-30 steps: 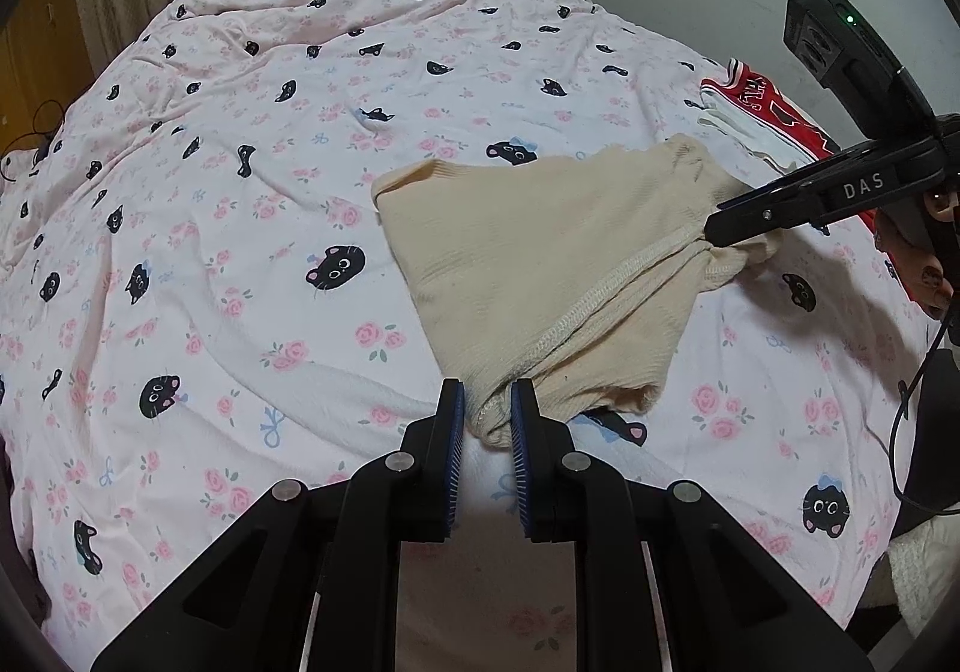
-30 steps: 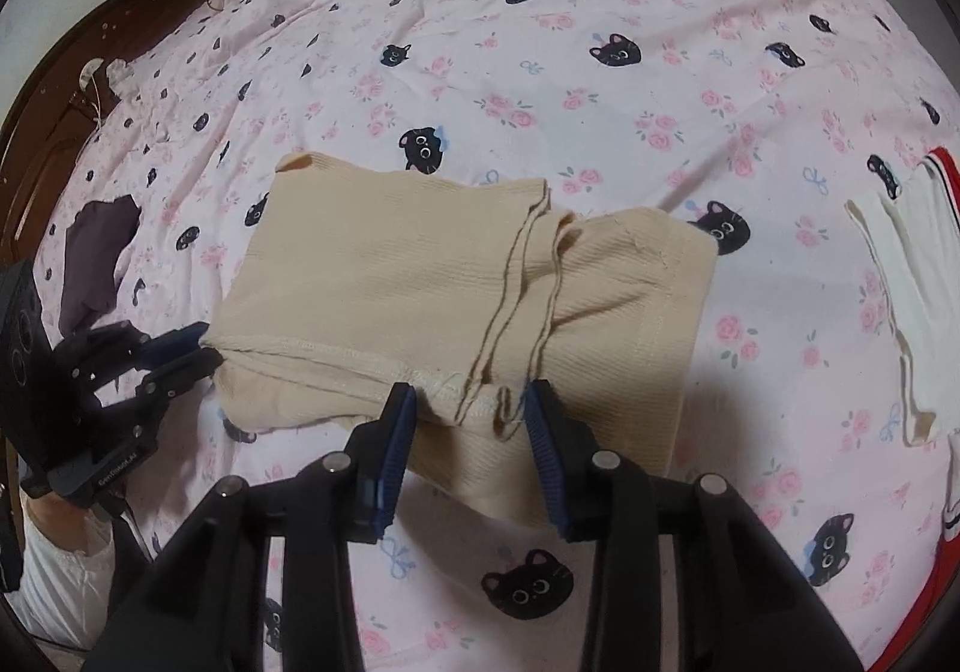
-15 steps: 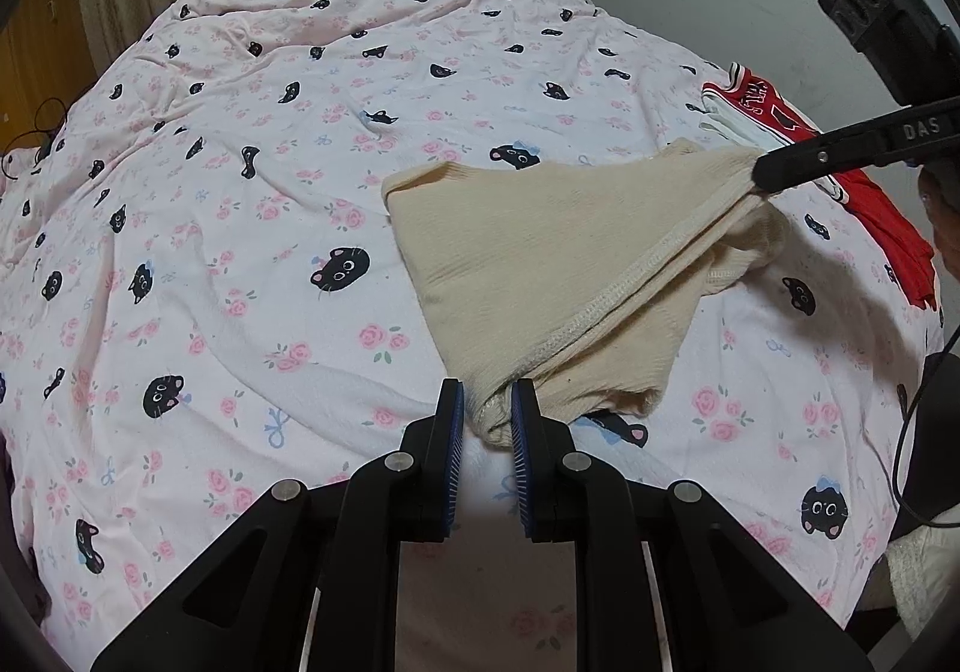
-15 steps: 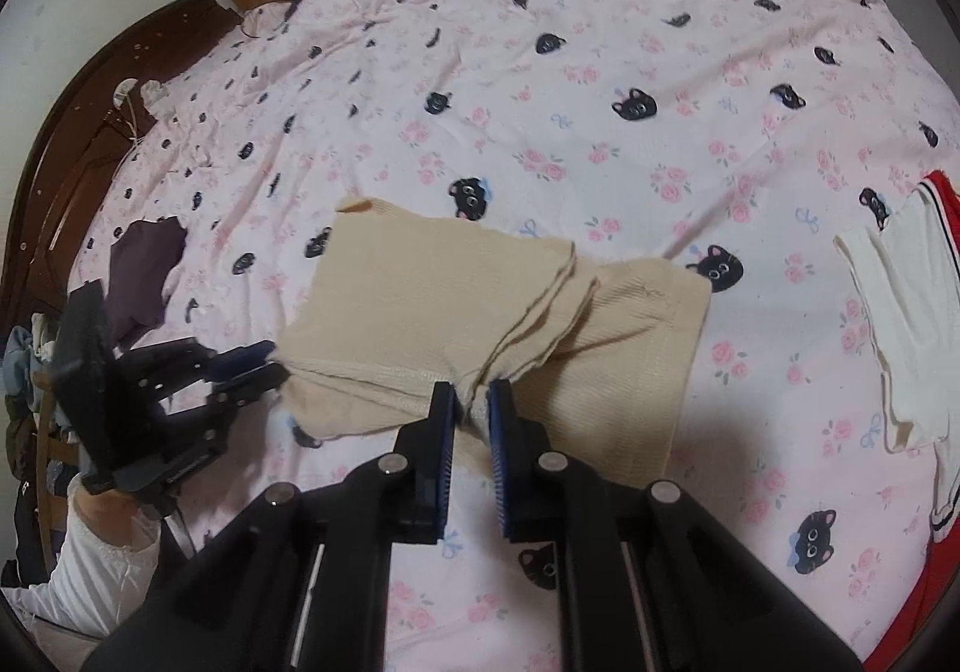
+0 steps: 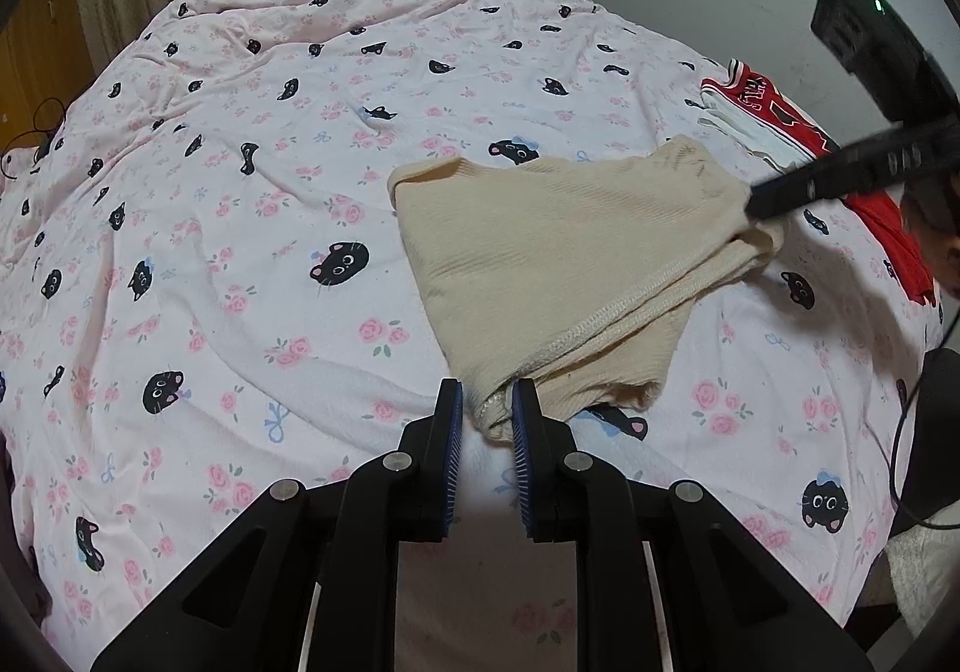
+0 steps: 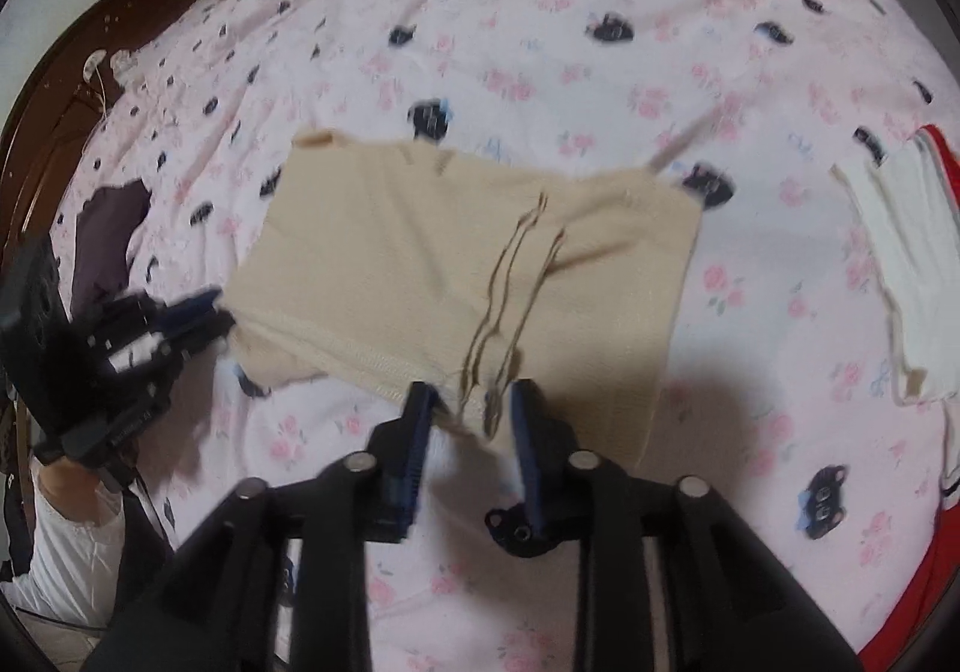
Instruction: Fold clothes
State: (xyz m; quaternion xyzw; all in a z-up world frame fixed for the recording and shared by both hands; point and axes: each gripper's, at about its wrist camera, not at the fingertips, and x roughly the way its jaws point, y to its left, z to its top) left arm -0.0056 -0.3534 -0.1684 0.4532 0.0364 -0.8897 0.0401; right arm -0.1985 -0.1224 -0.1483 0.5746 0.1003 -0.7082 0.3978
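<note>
A beige ribbed garment (image 5: 570, 252) lies partly folded on the pink cat-print bed cover (image 5: 240, 162). My left gripper (image 5: 485, 396) is shut on its near bunched corner. In the right wrist view the same garment (image 6: 390, 240) stretches between both grippers, with the left gripper (image 6: 204, 312) at its left corner. My right gripper (image 6: 473, 396) is opening: its jaws stand apart with the hemmed edge loose between them, pads not pressing. In the left wrist view the right gripper (image 5: 756, 204) tip sits at the garment's far right corner.
A red and white garment (image 5: 768, 114) lies folded at the bed's right side, also in the right wrist view (image 6: 900, 252). A dark garment (image 6: 108, 234) lies at the left near the wooden headboard (image 6: 60, 90). A person's white sleeve (image 6: 66, 552) shows lower left.
The right gripper closed on the garment's hemmed edge, lifted it slightly, and now has its jaws apart again. The left gripper kept its hold and stayed in place.
</note>
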